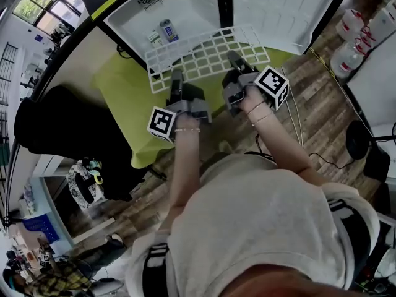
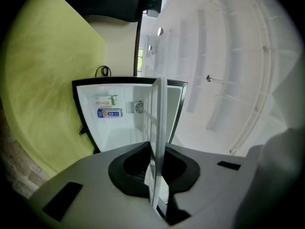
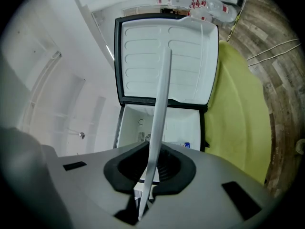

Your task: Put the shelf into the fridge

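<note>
between the jaws of the left gripper point(image 2: 155, 163) sits the near edge of the white wire shelf point(image 2: 159, 128), seen edge-on, with the dark pads closed against it on both sides. the right gripper point(image 3: 150, 168) has its jaws clamped on the same edge of the shelf point(image 3: 159, 104) further along. from the head view, the left gripper point(image 1: 176, 79) and right gripper point(image 1: 234, 59) hold the shelf point(image 1: 204, 51) roughly level above the table point(image 1: 124, 79) with its yellow-green cover. its far edge reaches the front of the open fridge point(image 1: 185, 5); whether it has passed the rim cannot be told. inside the fridge are a can point(image 1: 167, 30) and a small carton point(image 1: 154, 38). the fridge door point(image 1: 278, 8) stands open on the right.
</note>
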{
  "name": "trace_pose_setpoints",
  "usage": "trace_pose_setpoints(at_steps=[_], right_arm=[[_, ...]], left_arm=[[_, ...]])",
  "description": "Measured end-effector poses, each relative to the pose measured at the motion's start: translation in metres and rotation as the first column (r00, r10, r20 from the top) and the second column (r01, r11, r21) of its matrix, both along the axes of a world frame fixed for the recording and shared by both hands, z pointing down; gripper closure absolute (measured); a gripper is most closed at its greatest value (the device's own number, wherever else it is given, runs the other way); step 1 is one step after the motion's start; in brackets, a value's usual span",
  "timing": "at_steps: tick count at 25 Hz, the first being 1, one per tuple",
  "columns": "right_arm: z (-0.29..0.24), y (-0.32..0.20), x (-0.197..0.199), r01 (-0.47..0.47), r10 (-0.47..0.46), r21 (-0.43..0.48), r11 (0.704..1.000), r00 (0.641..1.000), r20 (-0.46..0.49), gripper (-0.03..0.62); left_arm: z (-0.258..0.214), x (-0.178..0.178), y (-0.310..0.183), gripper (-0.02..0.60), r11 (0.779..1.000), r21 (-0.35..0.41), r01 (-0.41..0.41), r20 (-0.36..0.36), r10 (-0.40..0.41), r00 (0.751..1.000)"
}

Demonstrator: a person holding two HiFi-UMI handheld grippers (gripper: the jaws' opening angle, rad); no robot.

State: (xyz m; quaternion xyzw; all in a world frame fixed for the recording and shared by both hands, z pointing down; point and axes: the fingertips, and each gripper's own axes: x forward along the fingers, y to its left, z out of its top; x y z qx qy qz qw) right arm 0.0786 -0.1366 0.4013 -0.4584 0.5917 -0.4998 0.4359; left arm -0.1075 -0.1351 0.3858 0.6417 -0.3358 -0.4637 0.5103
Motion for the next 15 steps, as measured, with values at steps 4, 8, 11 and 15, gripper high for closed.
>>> trace_pose_setpoints(at_steps=[4, 8, 11, 15], right_arm=[[-0.004, -0.024, -0.001, 0.003, -0.003, 0.003, 1.0, 1.0, -0.015, 0.565], [-0.001, -0.039, -0.002, 0.01, -0.01, 0.003, 1.0, 1.0, -0.02, 0.563], [-0.001, -0.05, -0.003, 0.015, -0.015, -0.008, 1.0, 1.0, -0.018, 0.563], [0.003, -0.054, -0.004, 0.021, -0.022, -0.025, 0.999, 1.0, -0.022, 0.565]], left_arm=[[-0.001, -0.002, -0.024, 0.552, 1.0, 0.001, 0.002, -0.01, -0.002, 1.0], [0.001, -0.002, -0.036, 0.552, 1.0, 0.004, 0.007, -0.018, -0.007, 1.0], [0.001, -0.003, -0.047, 0.552, 1.0, -0.003, 0.009, -0.023, -0.009, 1.0], [0.009, -0.003, -0.045, 0.552, 0.999, -0.024, 0.022, -0.045, -0.023, 0.999]])
